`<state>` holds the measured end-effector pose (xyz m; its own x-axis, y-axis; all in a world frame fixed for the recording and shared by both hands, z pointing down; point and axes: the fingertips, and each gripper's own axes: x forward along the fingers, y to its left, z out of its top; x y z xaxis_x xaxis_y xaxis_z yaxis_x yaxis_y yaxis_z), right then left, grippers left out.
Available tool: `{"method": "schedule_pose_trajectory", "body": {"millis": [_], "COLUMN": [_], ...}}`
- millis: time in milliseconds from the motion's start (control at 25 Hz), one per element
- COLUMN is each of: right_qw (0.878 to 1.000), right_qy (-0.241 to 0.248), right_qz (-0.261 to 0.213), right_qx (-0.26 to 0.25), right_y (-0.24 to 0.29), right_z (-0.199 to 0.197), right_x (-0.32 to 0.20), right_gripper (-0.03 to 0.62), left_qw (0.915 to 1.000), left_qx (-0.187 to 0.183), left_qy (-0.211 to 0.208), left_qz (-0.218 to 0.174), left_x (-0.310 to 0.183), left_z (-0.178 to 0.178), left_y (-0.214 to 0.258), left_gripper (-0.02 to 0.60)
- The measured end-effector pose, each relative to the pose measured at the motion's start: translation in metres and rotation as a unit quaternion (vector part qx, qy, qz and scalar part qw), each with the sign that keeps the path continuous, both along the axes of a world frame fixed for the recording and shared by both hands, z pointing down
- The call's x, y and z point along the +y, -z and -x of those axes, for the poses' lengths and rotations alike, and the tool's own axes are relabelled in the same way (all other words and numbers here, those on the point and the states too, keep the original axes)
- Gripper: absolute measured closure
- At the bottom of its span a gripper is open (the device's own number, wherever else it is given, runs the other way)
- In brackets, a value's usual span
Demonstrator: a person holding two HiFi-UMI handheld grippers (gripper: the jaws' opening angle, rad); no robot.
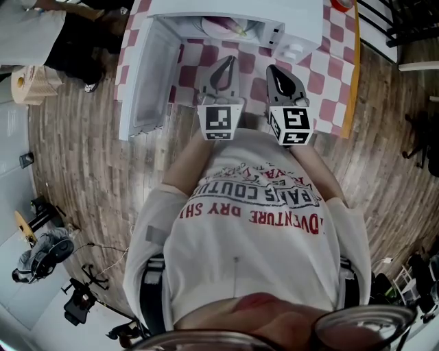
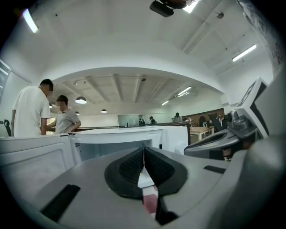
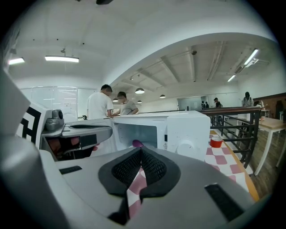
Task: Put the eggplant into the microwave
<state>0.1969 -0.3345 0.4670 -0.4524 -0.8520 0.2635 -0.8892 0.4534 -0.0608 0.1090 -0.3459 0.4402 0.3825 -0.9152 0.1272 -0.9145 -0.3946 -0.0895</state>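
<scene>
Two people (image 2: 31,112) stand at the far left behind the one white microwave (image 1: 302,17), whose single door (image 1: 140,82) hangs open to the left, and one purple eggplant (image 3: 137,143) lies inside its cavity. Before it on the checked table (image 1: 336,75) hover two grippers, the left gripper (image 1: 230,63) and the right gripper (image 1: 272,70) side by side, each with jaws pressed together on nothing. One small red round object (image 3: 216,142) sits furthest right.
</scene>
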Motion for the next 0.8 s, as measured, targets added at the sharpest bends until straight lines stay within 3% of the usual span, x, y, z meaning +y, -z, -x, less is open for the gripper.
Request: {"method": "schedule_pose_trajectory", "body": {"millis": [240, 520, 800], "right_qw": [1.0, 1.0, 1.0], "right_qy": [-0.005, 0.003, 0.015], "right_qz": [-0.007, -0.01, -0.01], "right_qx": [0.005, -0.002, -0.011], "right_y": [0.002, 0.002, 0.002], "right_z": [-0.008, -0.009, -0.007], "right_x": [0.001, 0.001, -0.003], "right_gripper": [0.568, 0.568, 0.568], "left_qw": [0.9991, 0.9988, 0.9982], "left_qx": [0.041, 0.041, 0.048], "left_qy": [-0.01, -0.026, -0.033], "left_qz": [0.008, -0.005, 0.013], "left_x": [0.004, 0.002, -0.004], "left_z": [-0.007, -0.018, -0.022], "left_y": [0.001, 0.009, -0.001], "left_gripper": [0.554, 0.555, 0.554]}}
